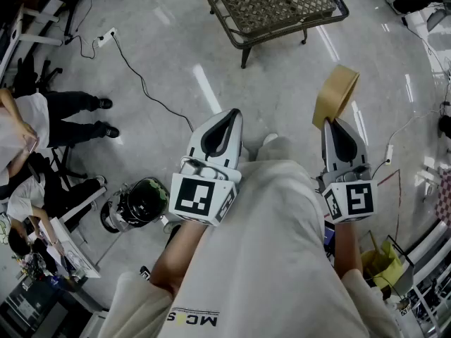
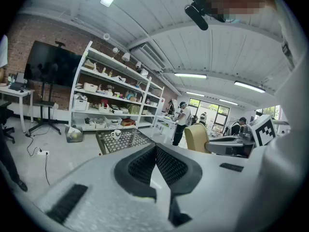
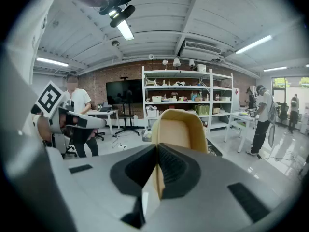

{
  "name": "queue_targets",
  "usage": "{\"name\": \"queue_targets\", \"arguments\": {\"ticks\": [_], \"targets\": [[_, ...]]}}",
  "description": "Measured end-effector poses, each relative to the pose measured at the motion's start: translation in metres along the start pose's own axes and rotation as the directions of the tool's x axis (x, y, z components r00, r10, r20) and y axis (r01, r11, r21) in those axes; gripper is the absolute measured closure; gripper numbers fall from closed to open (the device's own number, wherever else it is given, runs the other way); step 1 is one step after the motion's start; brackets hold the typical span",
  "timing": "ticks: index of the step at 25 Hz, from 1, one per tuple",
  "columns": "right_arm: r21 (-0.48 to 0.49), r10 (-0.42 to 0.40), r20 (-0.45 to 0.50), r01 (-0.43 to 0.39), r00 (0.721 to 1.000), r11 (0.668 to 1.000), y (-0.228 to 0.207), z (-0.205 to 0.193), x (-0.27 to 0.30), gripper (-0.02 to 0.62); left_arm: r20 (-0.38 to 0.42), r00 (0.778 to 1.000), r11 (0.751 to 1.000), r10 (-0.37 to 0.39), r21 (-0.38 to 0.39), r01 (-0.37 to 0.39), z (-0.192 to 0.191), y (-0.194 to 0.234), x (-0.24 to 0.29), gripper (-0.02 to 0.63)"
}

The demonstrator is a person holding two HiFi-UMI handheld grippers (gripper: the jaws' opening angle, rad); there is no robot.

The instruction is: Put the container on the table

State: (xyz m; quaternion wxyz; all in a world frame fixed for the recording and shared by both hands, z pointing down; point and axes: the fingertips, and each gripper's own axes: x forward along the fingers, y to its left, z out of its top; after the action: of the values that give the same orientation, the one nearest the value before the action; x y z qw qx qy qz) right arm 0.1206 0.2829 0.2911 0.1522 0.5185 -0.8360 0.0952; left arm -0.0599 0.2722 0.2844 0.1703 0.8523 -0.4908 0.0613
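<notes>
A tan container [image 1: 335,94] is pinched by its rim in my right gripper [image 1: 337,127], held up over the floor at the right of the head view. The right gripper view shows the container [image 3: 177,127] standing up beyond my right gripper [image 3: 155,151], its wall clamped between the jaws. My left gripper [image 1: 227,120] is shut with nothing in it, level with the right one. In the left gripper view my left gripper [image 2: 155,151] has its pads pressed together, and the container [image 2: 196,137] shows to the right. The wire-mesh table [image 1: 271,4] lies ahead.
A white mug [image 2: 116,135] stands on the mesh table [image 2: 126,140]. A cable [image 1: 141,79] runs across the floor at left. Seated people [image 1: 42,118] are at the left edge, a dark round device [image 1: 141,203] is near my feet. Shelves [image 3: 186,98] line the far wall.
</notes>
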Motion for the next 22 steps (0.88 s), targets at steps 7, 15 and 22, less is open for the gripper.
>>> {"name": "queue_targets", "arguments": {"ticks": [7,15,22], "targets": [[0.04,0.036,0.057,-0.039,0.998,0.998,-0.004,0.006,-0.048,0.566,-0.021,1.0,1.0,0.004,0.003,-0.004,-0.017,-0.054,-0.007,0.583],[0.05,0.05,0.146,-0.058,0.988,0.997,-0.024,0.0,-0.081,0.566,-0.016,1.0,0.999,-0.004,0.053,0.005,-0.024,-0.102,-0.003,0.583],[0.094,0.047,0.181,-0.065,0.982,0.993,-0.054,-0.016,-0.1,0.566,-0.021,1.0,0.998,0.012,0.069,-0.01,-0.033,-0.129,0.008,0.583]]}}
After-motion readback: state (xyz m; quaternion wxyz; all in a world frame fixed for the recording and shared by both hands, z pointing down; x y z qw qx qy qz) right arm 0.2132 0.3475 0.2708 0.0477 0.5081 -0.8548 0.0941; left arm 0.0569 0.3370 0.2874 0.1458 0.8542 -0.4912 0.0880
